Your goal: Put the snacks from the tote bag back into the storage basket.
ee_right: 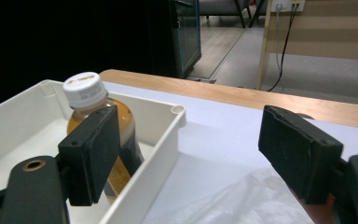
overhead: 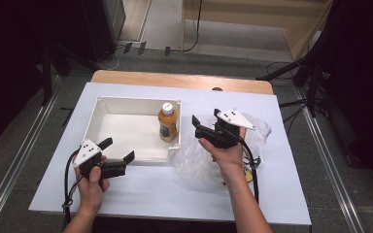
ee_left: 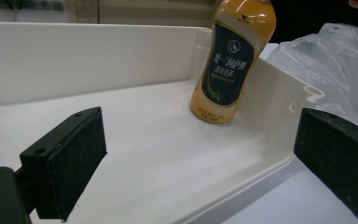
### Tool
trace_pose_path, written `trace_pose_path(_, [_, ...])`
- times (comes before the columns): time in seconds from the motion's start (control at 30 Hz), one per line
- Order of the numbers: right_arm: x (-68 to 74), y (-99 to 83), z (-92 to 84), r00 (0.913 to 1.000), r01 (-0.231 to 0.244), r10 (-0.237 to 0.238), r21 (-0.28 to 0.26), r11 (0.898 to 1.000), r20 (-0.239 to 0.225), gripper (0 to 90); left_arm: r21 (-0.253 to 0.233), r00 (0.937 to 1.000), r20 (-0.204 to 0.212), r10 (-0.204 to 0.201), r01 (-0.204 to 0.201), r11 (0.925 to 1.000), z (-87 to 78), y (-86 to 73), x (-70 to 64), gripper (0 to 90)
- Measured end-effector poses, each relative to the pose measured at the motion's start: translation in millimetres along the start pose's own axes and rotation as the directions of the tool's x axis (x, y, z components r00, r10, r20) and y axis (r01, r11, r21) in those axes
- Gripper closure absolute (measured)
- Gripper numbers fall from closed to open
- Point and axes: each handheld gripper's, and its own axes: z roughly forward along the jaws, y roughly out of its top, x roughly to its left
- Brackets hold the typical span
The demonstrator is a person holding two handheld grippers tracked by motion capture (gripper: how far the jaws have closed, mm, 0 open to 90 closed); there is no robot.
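Observation:
An orange drink bottle (overhead: 168,121) with a white cap and dark label stands upright inside a white plastic box (overhead: 108,102), against its right wall. My left gripper (overhead: 117,150) is open at the box's near edge, its jaws spread wide, pointing at the bottle (ee_left: 233,60) across the box floor (ee_left: 168,149). My right gripper (overhead: 205,120) is open just right of the box, above a crumpled clear plastic bag (overhead: 194,160). In the right gripper view the bottle (ee_right: 91,100) sits partly behind the left jaw, beside the box's corner (ee_right: 177,112).
A white sheet (overhead: 141,184) covers the table, with a wooden edge (overhead: 175,79) at the back. The plastic bag (ee_left: 340,65) lies right of the box. Cables, dark stands and a wooden cabinet (overhead: 252,19) occupy the floor beyond.

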Motion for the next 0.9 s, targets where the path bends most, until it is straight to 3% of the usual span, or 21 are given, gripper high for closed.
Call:
trace_pose_path(0.27, [-8.8,-4.8,-15.6,0.9997,0.018,-0.018,-0.008,1.0,0.019,21.5,0.006,1.0,-0.003,0.007,-0.007,1.0,1.2,-1.3,0.1,2.3])
trace_pose_path(0.9, [-42.0,-15.7,-39.8,0.9966,-0.005,0.006,-0.02,1.0,0.082,21.3,0.012,1.0,-0.002,0.007,-0.007,0.9999,3.3,-3.0,0.2,2.3])
